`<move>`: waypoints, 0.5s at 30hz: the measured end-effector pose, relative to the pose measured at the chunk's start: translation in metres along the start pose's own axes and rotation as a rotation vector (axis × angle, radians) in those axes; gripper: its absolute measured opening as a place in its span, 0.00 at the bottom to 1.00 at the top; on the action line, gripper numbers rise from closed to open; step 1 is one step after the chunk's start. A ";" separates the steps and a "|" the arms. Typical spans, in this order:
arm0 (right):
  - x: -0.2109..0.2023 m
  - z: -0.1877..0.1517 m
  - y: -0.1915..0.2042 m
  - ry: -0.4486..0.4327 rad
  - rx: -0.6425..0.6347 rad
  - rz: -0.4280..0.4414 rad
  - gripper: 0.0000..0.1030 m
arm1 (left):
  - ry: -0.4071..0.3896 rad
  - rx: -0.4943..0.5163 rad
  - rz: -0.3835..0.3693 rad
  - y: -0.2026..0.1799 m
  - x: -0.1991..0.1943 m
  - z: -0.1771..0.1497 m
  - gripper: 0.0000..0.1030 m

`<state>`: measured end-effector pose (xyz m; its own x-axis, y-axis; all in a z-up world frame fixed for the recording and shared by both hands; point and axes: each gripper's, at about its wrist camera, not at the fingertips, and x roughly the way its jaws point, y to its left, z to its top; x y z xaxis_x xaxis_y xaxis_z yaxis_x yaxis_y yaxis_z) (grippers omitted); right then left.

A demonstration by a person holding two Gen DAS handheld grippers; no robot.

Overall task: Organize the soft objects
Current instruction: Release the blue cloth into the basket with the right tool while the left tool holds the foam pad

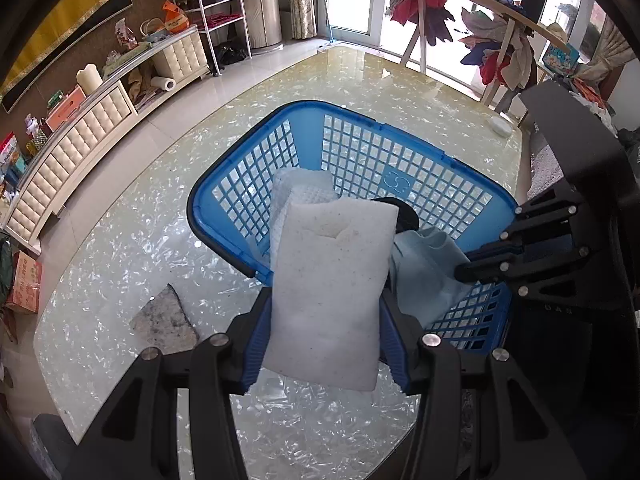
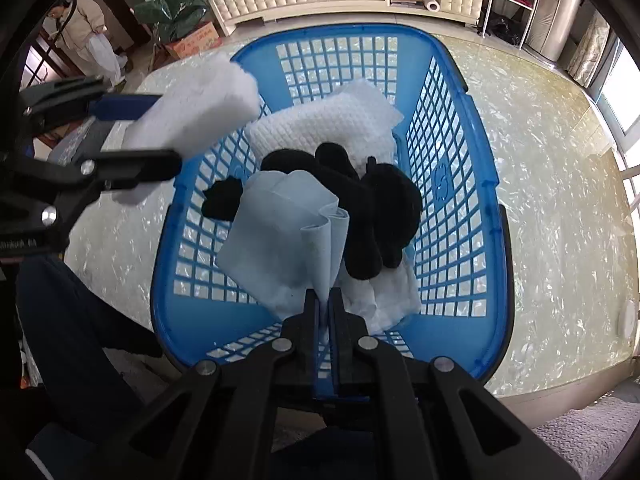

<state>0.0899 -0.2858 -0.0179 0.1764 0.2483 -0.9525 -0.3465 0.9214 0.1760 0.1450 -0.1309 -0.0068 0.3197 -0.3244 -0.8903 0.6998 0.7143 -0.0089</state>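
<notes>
The left claw squeezes a light, springy white foam pad mid-body; the right claw pinches a limp pale-blue cloth by its edge.

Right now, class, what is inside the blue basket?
Inside the basket lie a white waffle cloth, a black cloth over it, and more white cloth beneath. The right gripper pinches a pale blue cloth there. Anything under these is covered.

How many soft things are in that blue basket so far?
2 clearly: a white waffle cloth at the far end and a black garment on top of it. A light blue cloth hangs above, still gripped. More may lie hidden underneath.
</notes>
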 end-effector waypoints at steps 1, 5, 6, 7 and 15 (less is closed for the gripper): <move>0.000 -0.001 0.000 0.010 -0.005 -0.003 0.04 | -0.001 -0.002 -0.002 0.000 0.000 0.001 0.47; -0.003 -0.006 0.002 0.011 -0.021 -0.012 0.14 | -0.005 0.004 -0.004 -0.004 -0.003 0.002 0.47; -0.005 -0.007 0.002 0.006 -0.018 -0.017 0.21 | -0.006 0.006 -0.004 -0.006 -0.003 0.002 0.47; -0.007 -0.008 0.002 0.000 -0.013 -0.020 0.29 | -0.007 0.008 -0.003 -0.007 -0.004 0.002 0.47; -0.020 -0.010 0.005 -0.040 -0.012 -0.067 0.72 | -0.017 0.013 0.009 -0.011 -0.013 -0.004 0.47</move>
<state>0.0756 -0.2888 -0.0006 0.2360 0.1979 -0.9514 -0.3439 0.9327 0.1087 0.1307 -0.1323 0.0032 0.3367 -0.3291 -0.8822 0.7050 0.7092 0.0045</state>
